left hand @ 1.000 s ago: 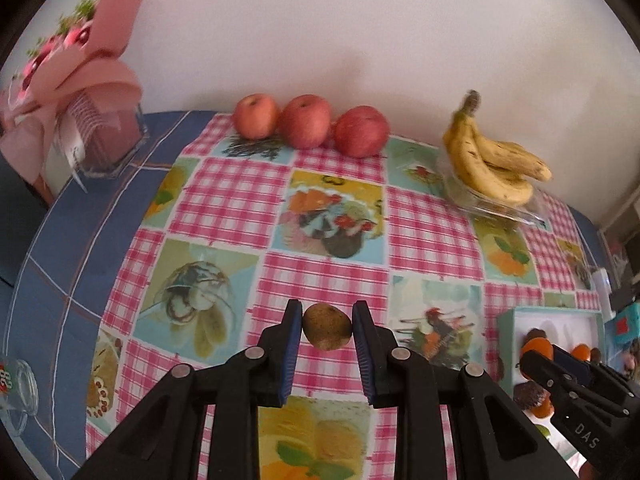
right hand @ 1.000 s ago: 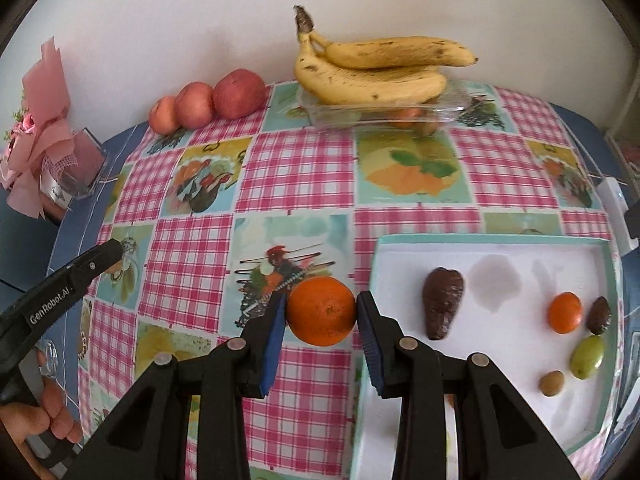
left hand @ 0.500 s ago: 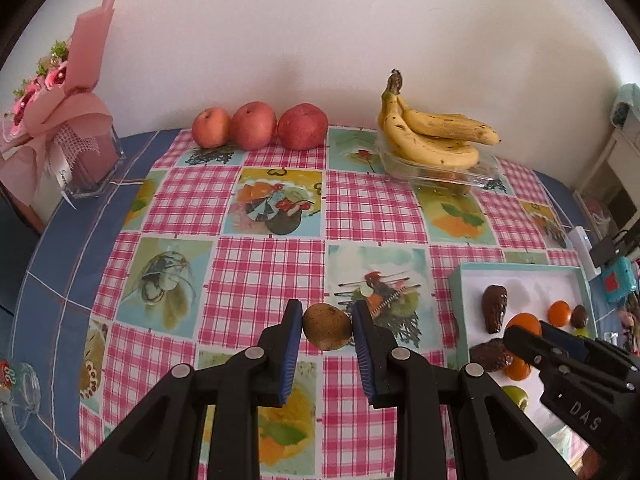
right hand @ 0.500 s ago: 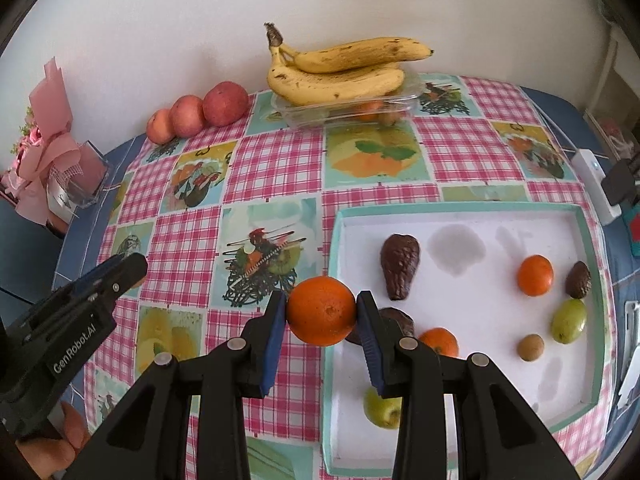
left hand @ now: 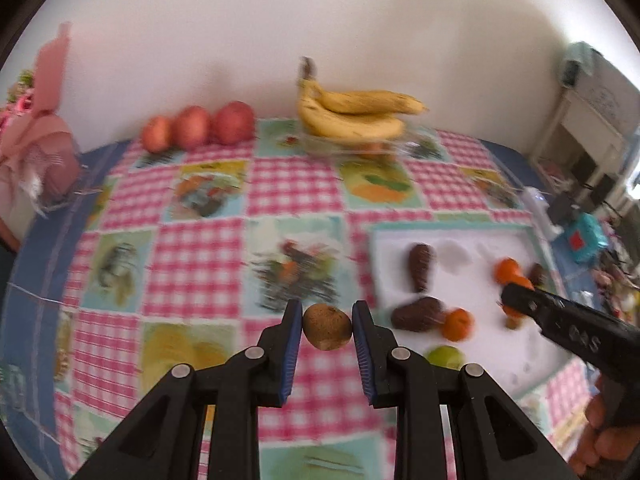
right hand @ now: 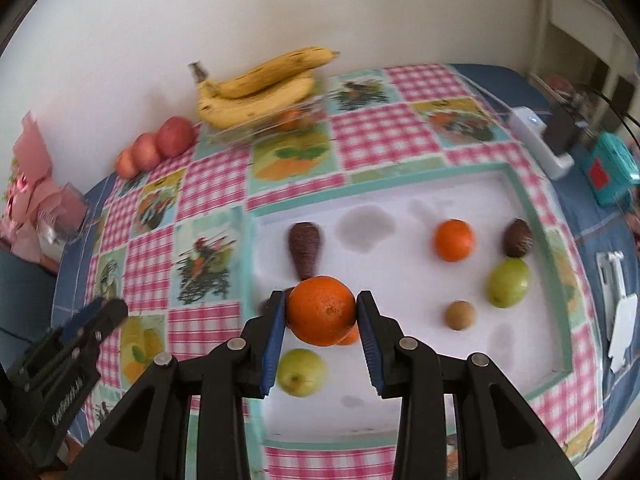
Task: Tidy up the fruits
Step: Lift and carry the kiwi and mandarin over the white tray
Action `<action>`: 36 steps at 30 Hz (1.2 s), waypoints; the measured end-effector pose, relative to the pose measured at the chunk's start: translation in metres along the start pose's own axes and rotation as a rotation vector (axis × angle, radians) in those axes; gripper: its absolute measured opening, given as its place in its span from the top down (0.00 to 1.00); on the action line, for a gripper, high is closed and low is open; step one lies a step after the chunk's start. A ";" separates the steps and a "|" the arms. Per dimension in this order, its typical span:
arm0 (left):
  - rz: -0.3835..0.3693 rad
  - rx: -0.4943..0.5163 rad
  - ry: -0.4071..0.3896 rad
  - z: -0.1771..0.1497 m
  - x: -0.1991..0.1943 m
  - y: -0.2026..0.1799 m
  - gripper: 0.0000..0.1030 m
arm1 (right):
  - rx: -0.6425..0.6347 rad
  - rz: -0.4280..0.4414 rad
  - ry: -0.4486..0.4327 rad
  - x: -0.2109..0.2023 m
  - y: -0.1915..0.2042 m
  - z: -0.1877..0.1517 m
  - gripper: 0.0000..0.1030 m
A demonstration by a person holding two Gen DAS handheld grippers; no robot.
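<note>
Mid-carry: left tongs (left hand: 327, 326) pinching a kiwi (left hand: 327, 326) over the desk (left hand: 200, 248), right tongs (right hand: 321, 311) pinching an orange (right hand: 321, 310) above the tray (right hand: 532, 208); next, probably set both down inside

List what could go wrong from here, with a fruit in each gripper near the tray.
1. The orange is round and clamped only at its sides by the right gripper; it could slip and roll.
2. The tray already holds scattered fruit, with another orange and a green fruit right under the held one, so setting it down may knock them.
3. The left gripper with its kiwi is close beside the right; they could collide over the tray.
</note>
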State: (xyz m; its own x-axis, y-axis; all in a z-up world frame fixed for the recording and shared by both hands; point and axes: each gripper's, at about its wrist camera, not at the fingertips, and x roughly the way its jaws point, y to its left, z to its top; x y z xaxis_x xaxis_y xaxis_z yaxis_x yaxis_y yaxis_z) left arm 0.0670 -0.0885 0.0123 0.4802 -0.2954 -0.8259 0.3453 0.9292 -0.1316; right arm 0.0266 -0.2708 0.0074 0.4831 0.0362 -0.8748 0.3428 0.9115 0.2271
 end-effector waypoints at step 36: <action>-0.161 0.213 0.327 -0.065 0.074 -0.123 0.73 | 0.129 -0.159 0.144 0.026 -0.101 -0.037 0.64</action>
State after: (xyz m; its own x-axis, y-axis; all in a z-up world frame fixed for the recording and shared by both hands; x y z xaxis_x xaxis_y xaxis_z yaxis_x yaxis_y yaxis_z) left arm 0.0074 -0.2097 -0.0687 0.1374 -0.3149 -0.9391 0.5702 0.8004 -0.1850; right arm -0.0254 -0.3464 -0.0539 0.2977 -0.0373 -0.9539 0.5101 0.8508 0.1259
